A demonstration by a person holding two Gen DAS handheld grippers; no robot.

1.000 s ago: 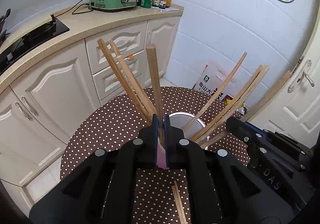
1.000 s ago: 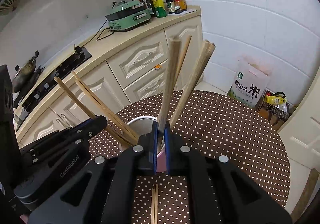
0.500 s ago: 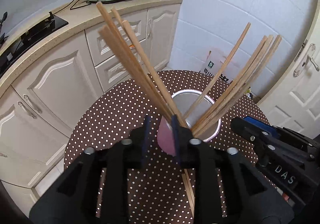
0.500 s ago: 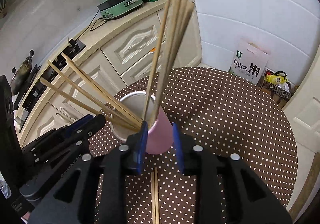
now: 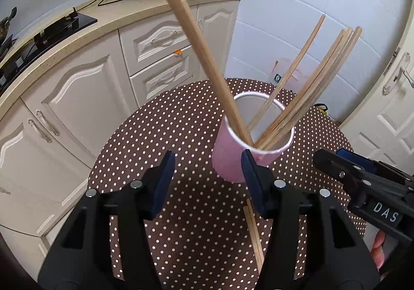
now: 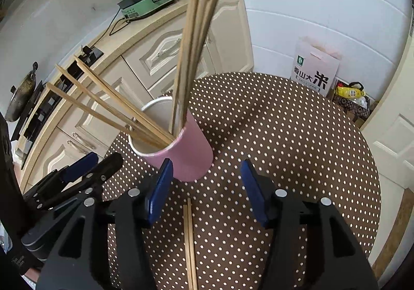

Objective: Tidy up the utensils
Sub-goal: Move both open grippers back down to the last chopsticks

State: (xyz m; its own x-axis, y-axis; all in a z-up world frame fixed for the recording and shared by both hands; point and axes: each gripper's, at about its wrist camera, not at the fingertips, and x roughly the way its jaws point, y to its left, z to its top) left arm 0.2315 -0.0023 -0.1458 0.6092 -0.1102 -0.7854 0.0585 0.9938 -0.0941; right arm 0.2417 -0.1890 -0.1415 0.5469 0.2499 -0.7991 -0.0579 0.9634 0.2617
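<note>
Your left tool (image 5: 208, 168) stands with its jaws apart, having just been opening; nothing is pressed between its blue pads; the pink paper cup (image 5: 233, 160) stands upright just ahead of it, overlapping the right-hand finger in that view, contact not determinable. Your right tool (image 6: 204, 176) is likewise parted and has just been opening, gripping nothing; the same cup sits just ahead of it toward its left finger. The cup rests on the round bench covered in brown white-dotted cloth (image 6: 284, 134); it holds the long wooden chopsticks (image 6: 191, 44), which lean out in two fans, one toward each tool's far side. A loose pair of wooden chopsticks (image 6: 190, 243) lies flat on the cloth beneath your right tool, between its fingers; the same pair shows under the right-hand finger of your left tool.
</note>
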